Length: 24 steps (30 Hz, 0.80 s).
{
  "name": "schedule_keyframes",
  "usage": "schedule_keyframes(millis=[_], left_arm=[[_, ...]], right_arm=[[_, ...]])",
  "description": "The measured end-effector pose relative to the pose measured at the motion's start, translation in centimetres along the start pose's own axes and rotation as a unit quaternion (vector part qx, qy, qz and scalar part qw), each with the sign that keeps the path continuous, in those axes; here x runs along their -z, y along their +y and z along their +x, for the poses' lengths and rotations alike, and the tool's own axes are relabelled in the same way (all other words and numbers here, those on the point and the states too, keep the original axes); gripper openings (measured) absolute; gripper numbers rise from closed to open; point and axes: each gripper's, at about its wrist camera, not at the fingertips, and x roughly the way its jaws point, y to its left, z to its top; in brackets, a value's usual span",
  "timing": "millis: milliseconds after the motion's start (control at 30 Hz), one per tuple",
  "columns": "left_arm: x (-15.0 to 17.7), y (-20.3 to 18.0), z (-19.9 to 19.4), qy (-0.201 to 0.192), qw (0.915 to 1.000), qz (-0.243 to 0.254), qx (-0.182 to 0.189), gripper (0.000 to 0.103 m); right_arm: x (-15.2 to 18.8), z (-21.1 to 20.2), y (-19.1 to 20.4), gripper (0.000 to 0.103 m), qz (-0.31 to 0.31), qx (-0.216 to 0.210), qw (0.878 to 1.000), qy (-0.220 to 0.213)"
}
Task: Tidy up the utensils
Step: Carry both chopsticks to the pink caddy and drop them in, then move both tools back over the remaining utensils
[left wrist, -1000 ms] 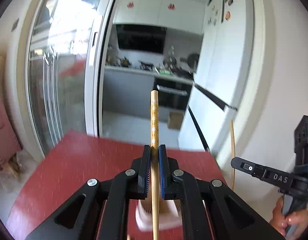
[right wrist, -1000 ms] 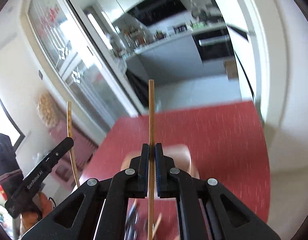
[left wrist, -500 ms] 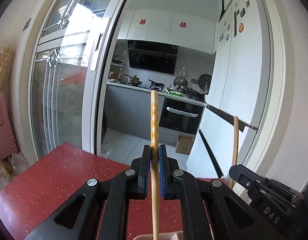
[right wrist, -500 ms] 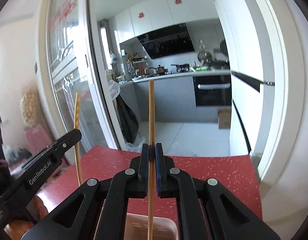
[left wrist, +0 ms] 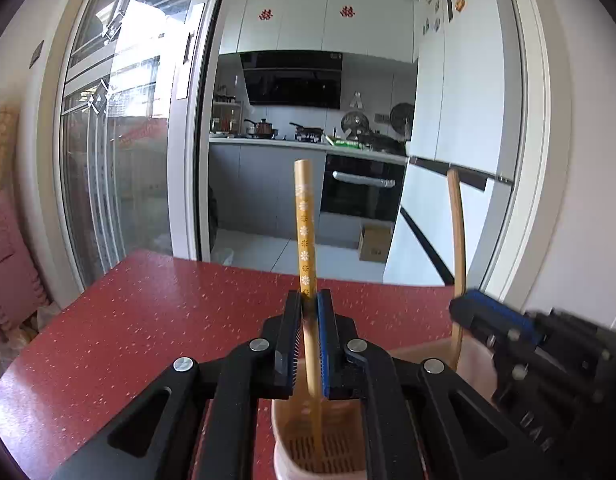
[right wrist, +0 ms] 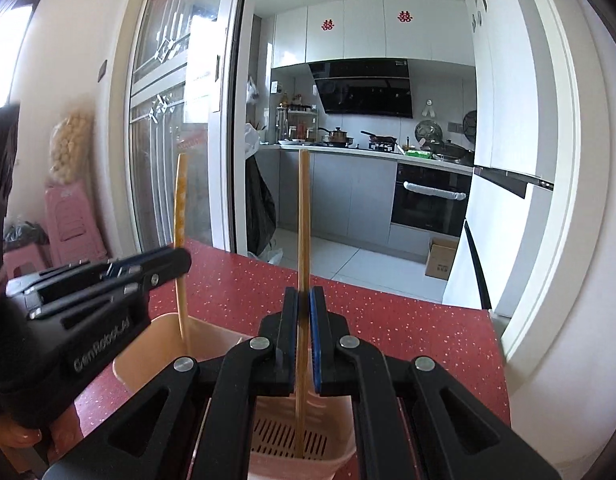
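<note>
Lowering two chopsticks into pink holder [right wrist: 164, 332] on red table [left wrist: 148, 320]. We judge step: insertion, tips near slotted bottom. Left claw [left wrist: 308, 320] clamped on flower-patterned chopstick [left wrist: 306, 232]; right claw [right wrist: 304, 312] clamped on plain chopstick [right wrist: 304, 220]; both upright. Next: we must loosen both without tipping holder. Right view shows holder's left compartment; left view shows only one.

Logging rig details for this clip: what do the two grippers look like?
Both are black, angular plastic linkages with silver pivot bolts. Each has blue padding on one finger and a ribbed black face on the other. The left gripper carries white "GenRobot.AI" lettering; the right gripper shows "DAS" on its side.
</note>
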Motion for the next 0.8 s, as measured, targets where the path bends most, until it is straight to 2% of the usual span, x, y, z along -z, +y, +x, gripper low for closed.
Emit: schedule_keyframes(millis=[167, 267, 400, 600, 700, 800], left_arm=[[0.1, 0.1, -0.5, 0.021, 0.9997, 0.012, -0.002, 0.037], [-0.1, 0.2, -0.8, 0.028, 0.9995, 0.015, -0.003, 0.037], [-0.4, 0.5, -2.4, 0.025, 0.9995, 0.020, -0.008, 0.037], [-0.2, 2.2, -5.4, 0.043, 0.9990, -0.013, -0.001, 0.037], [0.5, 2.9, -7.4, 0.055, 0.9983, -0.017, -0.005, 0.037], [1.6, 3.6, -8.9, 0.074, 0.9970, -0.022, -0.005, 0.037]], right_arm=[[-0.4, 0.4, -0.4, 0.007, 0.020, -0.011, 0.999, 0.026], [-0.7, 1.4, -1.2, 0.010, 0.044, -0.023, 0.997, 0.056], [-0.8, 1.0, -2.4, 0.030, 0.077, -0.028, 0.994, 0.068], [-1.2, -1.9, -3.0, 0.051, 0.107, -0.048, 0.991, 0.071], [-0.4, -3.8, -2.9, 0.062, 0.117, -0.055, 0.987, 0.093], [1.2, -5.6, -2.9, 0.068, 0.133, -0.059, 0.982, 0.119]])
